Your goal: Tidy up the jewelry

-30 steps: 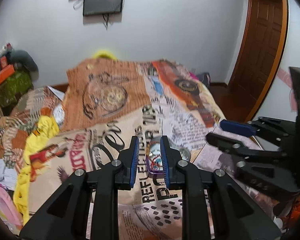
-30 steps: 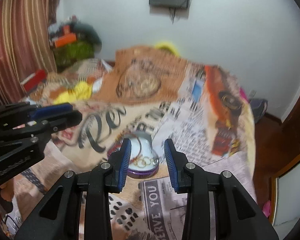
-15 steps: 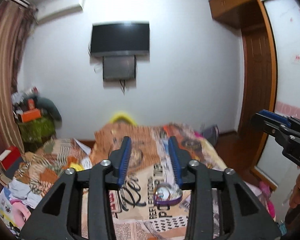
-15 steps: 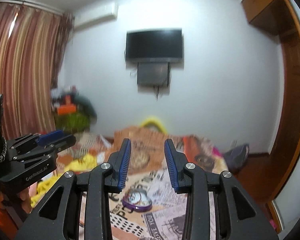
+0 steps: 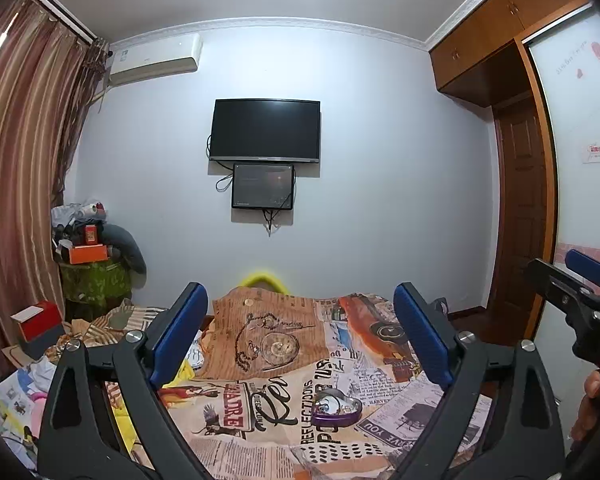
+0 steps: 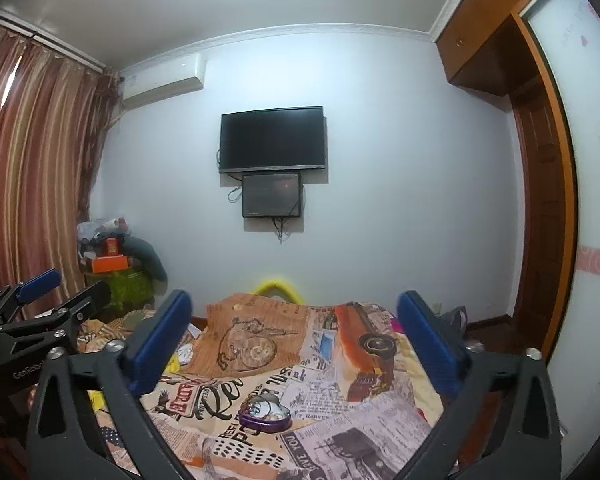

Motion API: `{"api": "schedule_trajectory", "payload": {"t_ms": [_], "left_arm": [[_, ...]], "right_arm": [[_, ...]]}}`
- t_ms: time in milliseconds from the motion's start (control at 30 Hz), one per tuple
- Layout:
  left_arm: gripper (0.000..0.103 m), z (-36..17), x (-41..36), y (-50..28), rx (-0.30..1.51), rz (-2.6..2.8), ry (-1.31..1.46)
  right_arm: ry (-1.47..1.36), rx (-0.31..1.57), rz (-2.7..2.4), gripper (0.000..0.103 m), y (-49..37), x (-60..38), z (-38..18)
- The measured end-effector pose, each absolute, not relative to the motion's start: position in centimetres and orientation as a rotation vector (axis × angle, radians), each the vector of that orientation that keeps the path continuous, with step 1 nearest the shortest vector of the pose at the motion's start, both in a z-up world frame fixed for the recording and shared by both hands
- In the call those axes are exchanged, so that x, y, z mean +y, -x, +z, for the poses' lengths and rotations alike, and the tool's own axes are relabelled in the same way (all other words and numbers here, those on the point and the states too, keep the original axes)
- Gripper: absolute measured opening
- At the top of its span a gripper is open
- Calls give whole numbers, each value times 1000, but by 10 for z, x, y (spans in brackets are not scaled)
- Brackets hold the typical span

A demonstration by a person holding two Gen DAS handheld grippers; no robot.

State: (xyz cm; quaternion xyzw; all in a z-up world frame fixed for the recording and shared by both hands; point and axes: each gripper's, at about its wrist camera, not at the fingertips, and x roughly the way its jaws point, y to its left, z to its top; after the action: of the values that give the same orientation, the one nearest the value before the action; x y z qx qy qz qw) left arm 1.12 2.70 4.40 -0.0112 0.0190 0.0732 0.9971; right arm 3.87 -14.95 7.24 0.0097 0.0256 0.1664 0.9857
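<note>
Left gripper (image 5: 300, 338) and right gripper (image 6: 294, 338): fingers spread wide, empty, raised above bed (image 5: 404, 408). Heart-shaped purple tin (image 5: 337, 405) lies open on newspaper-print bedspread between both, jewelry inside, probably rings and chain. Heart's broad axis runs left-right, tip direction unclear. Judged step: between picks; next needs descent toward tin.

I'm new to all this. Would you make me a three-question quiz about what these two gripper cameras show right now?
1. True or false: the left gripper is open and holds nothing.
2. What shape is the purple tin on the bed? A) round B) heart C) square
3. Fill in: the right gripper is ____ and apart from the tin.

Key: 1 true; 2 B; 3 open
</note>
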Motion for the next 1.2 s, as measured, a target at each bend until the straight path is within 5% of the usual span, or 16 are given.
{"api": "schedule_trajectory", "payload": {"t_ms": [1200], "left_arm": [[95,35,14,-13,91,102,8]], "right_arm": [[-8,129,350,103,-32,-160,62]]}}
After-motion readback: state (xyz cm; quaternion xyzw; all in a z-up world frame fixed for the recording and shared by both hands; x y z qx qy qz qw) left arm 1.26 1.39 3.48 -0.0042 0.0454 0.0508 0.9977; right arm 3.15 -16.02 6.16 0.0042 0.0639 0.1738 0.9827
